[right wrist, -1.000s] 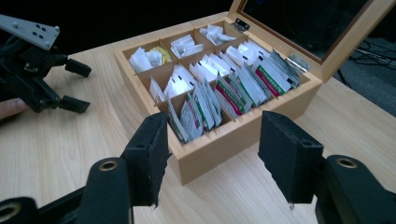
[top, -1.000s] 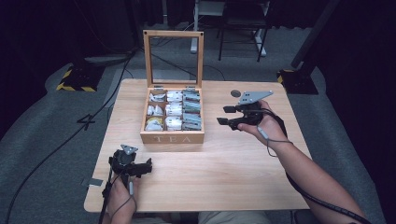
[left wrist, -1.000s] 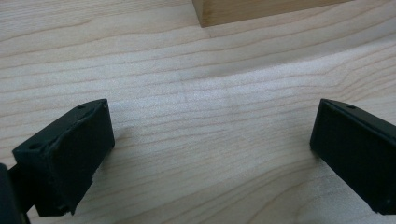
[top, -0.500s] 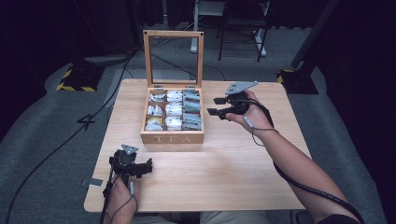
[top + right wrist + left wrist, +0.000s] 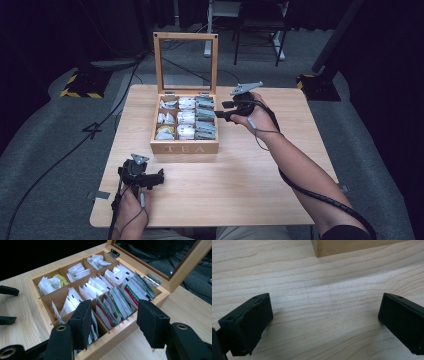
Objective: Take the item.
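A wooden tea box (image 5: 185,148) marked TEA stands at the middle of the table (image 5: 240,185), its glass-paned lid (image 5: 158,65) upright at the back. Its compartments hold several tea bags (image 5: 186,117), mostly white, with green and red sachets (image 5: 130,291) in the right-hand row. My right gripper (image 5: 223,109) is open and hovers at the box's right wall, its jaws pointing in over that row (image 5: 115,307) with nothing between them. My left gripper (image 5: 159,176) rests open and empty on the table near the front left, facing bare wood (image 5: 324,302) below the box corner (image 5: 352,246).
The right forearm crosses the table's right half from the front edge. A cable trails off the front left edge. Beyond the table are a chair frame (image 5: 260,30), floor cables and a yellow-black striped base (image 5: 80,89). A small tape piece (image 5: 102,195) lies by the table's left front corner.
The right gripper has moved left and farther back, from the open table right of the box to the box's right wall. The left gripper has stayed put.
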Available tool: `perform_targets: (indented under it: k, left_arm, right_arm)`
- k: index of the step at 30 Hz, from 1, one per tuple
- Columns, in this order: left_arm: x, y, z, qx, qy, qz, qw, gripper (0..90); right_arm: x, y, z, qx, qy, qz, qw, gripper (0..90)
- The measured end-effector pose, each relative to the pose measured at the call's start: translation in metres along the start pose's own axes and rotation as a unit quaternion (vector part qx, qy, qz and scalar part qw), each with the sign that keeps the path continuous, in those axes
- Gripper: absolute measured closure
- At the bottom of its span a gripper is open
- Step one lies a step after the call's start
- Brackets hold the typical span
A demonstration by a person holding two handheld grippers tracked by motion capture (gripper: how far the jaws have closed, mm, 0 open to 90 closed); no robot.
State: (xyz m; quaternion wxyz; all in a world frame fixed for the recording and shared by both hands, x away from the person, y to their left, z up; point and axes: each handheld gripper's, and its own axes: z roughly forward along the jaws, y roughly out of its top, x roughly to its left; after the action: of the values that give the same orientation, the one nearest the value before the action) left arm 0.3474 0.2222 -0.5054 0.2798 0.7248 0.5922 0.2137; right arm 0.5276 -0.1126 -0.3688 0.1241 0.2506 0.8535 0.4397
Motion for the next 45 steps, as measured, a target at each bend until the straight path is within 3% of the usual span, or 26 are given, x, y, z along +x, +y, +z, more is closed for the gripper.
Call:
perform_targets:
  k: [10,23,32,45]
  left_arm:
    - [0.0,0.001,0.001,0.0,-0.002,0.0,1.0,0.1]
    - [0.0,0.001,0.001,0.0,-0.002,-0.001,1.0,0.1]
    - [-0.001,0.001,0.001,-0.001,-0.003,-0.002,1.0,0.0]
    - [-0.001,0.001,0.001,-0.001,-0.003,-0.002,1.0,0.1]
  right_arm:
    - [0.017,0.014,0.03,0.016,0.018,-0.01,0.9997,48.8]
    - [0.036,0.022,0.067,0.025,0.045,0.002,0.9987,55.6]
    - [0.054,0.018,0.084,0.051,0.08,0.0,0.9954,62.0]
    - [0.063,0.008,0.096,0.096,0.113,0.003,0.989,68.0]
